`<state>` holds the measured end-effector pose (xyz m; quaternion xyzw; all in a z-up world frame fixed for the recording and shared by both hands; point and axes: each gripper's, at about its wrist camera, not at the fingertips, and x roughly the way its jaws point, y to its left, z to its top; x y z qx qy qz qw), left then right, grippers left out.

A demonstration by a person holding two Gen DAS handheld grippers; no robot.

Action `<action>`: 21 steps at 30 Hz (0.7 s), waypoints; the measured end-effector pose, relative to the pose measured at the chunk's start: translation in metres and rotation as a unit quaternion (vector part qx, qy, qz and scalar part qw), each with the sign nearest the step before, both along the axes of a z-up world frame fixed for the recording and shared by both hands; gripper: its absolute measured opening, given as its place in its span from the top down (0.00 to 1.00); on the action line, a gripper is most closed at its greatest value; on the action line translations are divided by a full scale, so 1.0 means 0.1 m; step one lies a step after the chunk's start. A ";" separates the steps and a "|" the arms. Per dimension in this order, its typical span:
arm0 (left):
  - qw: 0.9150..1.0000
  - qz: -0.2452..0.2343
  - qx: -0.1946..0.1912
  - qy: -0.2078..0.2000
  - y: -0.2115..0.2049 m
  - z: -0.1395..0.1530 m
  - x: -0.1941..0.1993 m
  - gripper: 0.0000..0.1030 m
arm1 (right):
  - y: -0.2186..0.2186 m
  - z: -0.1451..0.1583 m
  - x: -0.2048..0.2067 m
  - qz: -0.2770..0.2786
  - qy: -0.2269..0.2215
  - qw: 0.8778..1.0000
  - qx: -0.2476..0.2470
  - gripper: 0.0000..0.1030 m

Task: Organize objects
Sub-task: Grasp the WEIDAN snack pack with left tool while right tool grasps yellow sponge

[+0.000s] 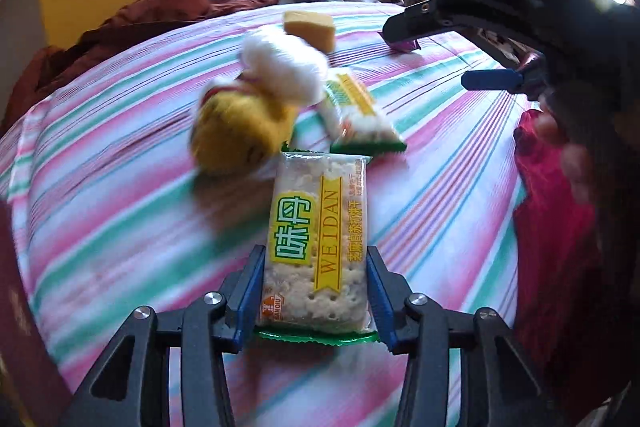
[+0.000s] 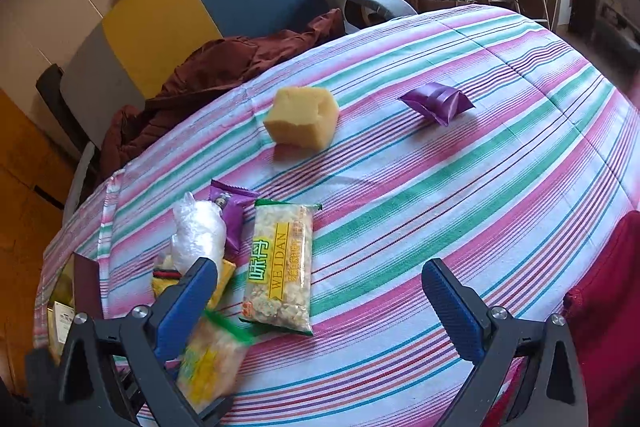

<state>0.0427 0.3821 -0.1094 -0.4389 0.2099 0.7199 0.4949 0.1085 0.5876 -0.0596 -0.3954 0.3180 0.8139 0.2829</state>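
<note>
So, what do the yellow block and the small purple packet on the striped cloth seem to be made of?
Yellow porous block: probably foam sponge; its surface is matte, its corners are rounded and its top is dented.
Small purple packet: probably plastic film or foil; it is glossy, with bright highlights, folds and sealed edges.

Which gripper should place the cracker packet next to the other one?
Left. The left gripper is clamped on a cracker packet, just short of the second packet. The right gripper hangs open and empty over the striped cloth.
</note>
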 end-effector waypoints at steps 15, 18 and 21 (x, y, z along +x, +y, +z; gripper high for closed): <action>1.000 0.014 0.021 0.001 -0.19 -0.02 0.04 0.54 | 0.17 0.05 -0.24 -0.010 -0.018 1.000 0.003 0.00; 1.000 0.015 0.028 -0.002 -0.23 -0.01 0.03 0.54 | 0.36 0.07 -0.49 -0.019 -0.020 1.000 0.009 0.00; 0.999 0.016 0.035 -0.007 -0.20 -0.03 0.00 0.54 | 0.55 0.03 -0.79 -0.023 -0.028 0.999 0.008 0.00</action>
